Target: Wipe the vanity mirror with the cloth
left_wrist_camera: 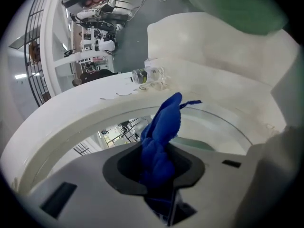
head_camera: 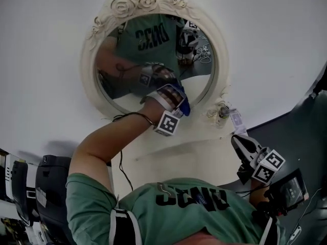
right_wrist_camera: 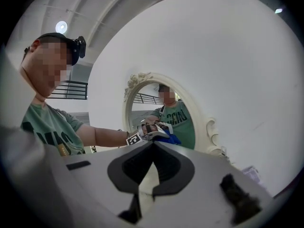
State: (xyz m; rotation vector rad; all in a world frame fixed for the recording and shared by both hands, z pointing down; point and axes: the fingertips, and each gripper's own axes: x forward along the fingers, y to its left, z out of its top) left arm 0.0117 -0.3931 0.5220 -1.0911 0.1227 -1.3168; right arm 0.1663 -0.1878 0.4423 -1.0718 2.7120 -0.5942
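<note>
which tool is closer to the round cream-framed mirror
Left. The left tool, shut on the blue cloth, is at the lower glass of the round cream-framed vanity mirror; the right tool sits off its lower right, apart.

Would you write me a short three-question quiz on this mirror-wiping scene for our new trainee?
1. Multiple choice: what is clamped in the left gripper? A a sponge; B a blue cloth; C a brush.
2. True or false: the right gripper is pressed against the mirror.
3. Short answer: what small thing sits beside the ornate frame at its lower right in the head view?

Key
1. B.
2. False: it is held low, apart from the mirror, jaws together on nothing.
3. A small clear bottle.
</note>
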